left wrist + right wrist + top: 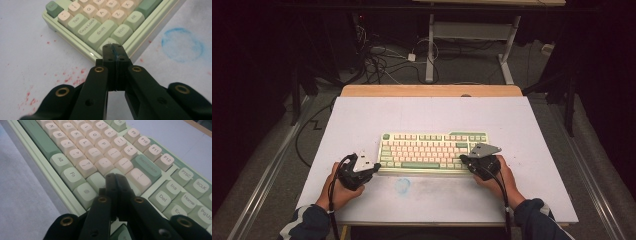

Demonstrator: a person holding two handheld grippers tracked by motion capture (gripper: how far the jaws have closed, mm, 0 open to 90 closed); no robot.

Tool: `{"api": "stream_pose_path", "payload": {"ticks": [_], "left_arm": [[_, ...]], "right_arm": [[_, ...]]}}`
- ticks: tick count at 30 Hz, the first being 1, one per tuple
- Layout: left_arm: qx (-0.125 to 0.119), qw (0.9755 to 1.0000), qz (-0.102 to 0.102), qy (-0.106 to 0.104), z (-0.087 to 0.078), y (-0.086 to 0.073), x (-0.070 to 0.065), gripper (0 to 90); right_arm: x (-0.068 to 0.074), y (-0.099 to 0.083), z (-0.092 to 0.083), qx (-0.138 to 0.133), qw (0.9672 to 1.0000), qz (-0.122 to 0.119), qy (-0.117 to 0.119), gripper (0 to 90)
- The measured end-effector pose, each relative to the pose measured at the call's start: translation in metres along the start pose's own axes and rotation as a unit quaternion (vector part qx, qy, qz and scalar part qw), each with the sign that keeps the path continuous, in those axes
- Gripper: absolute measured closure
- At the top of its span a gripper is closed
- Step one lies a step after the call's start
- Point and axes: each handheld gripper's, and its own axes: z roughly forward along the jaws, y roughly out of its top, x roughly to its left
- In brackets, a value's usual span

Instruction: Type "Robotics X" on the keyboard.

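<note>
A pale green and cream keyboard lay on a white counter, a little nearer the front edge than the back, its long side parallel to that edge. A person's two hands came in from the front edge, each holding a black gripper.

The left gripper sat at the keyboard's front left corner, jaws pressed together and empty, the tips just over the bottom-row key below Shift. The right gripper sat at the right end, jaws likewise pressed together and holding nothing, tips low over the keys beside the cream-coloured key under Backspace. Whether either tip actually touched a key could not be told.

A faint blue ring stain and red specks marked the counter near the front left corner.

Judging by the pose, the step in hand looked like pressing keys with the closed tips — done well, each tip would come straight down on the middle of one key, with the jaws kept together, so no neighbouring key got caught.
</note>
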Motion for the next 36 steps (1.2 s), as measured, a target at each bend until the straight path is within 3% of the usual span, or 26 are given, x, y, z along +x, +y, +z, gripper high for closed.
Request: {"api": "stream_pose_path", "payload": {"ticks": [20, 36], "left_arm": [[0.011, 0.9996, 0.021, -0.015, 0.039, 0.031, -0.023, 87.4], [0.038, 0.9982, 0.031, -0.034, 0.064, 0.032, -0.036, 87.5]], "right_arm": [[0.001, -0.001, 0.0, -0.002, 1.0, 0.004, -0.002, 90.0], [0.001, -0.001, 0.0, -0.002, 1.0, 0.002, -0.002, 90.0]]}}
